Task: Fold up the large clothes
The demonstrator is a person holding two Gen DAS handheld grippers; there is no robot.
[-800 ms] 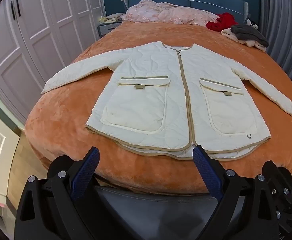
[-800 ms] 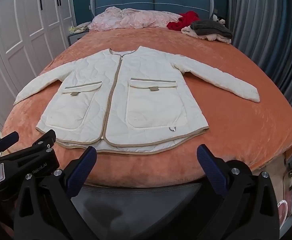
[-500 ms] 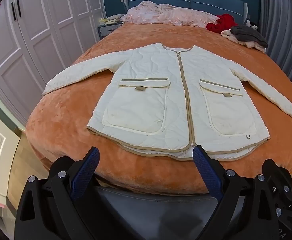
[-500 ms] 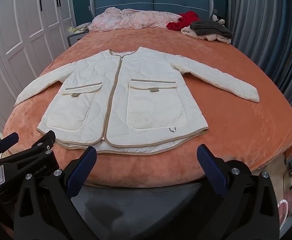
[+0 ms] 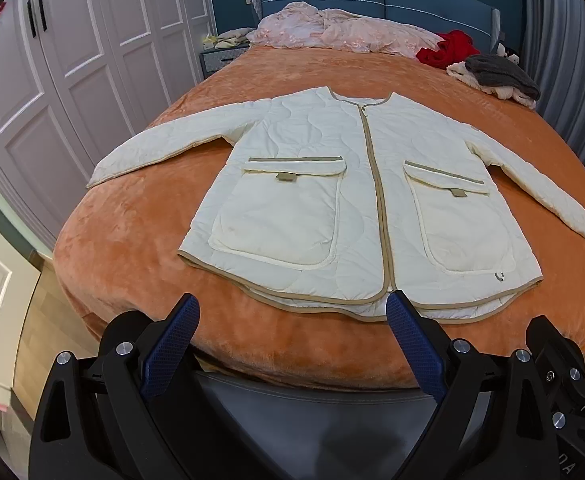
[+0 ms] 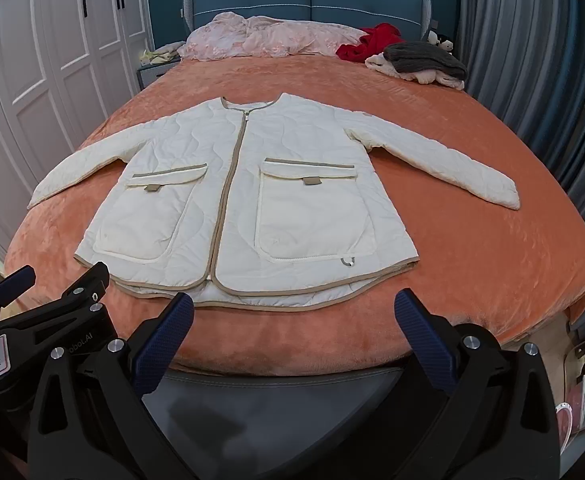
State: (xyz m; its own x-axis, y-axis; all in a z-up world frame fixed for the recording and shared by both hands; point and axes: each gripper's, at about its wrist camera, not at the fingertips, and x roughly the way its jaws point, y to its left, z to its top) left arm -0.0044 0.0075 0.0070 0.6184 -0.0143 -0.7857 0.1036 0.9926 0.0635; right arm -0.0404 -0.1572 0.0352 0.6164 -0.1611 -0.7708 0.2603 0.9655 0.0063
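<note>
A cream quilted jacket [image 5: 356, 196] with tan trim lies flat and zipped on the orange bed [image 5: 132, 240], front up, sleeves spread to both sides, hem toward me. It also shows in the right wrist view [image 6: 244, 200]. My left gripper [image 5: 292, 312] is open and empty, at the foot of the bed just short of the hem. My right gripper [image 6: 292, 312] is open and empty, also at the foot, just below the hem. The left gripper's body [image 6: 52, 320] shows at the lower left of the right wrist view.
A pink quilt [image 6: 268, 40] lies at the headboard, with red [image 6: 372, 42] and grey-and-cream clothes [image 6: 424, 62] at the far right. White wardrobes [image 5: 72, 60] stand on the left, a grey curtain [image 6: 532, 80] on the right. A bedside table [image 5: 220, 56] stands far left.
Both grippers have edged slightly forward and up toward the bed; the jacket sits a little lower and closer in view. Both stay open. The jacket has not moved.
</note>
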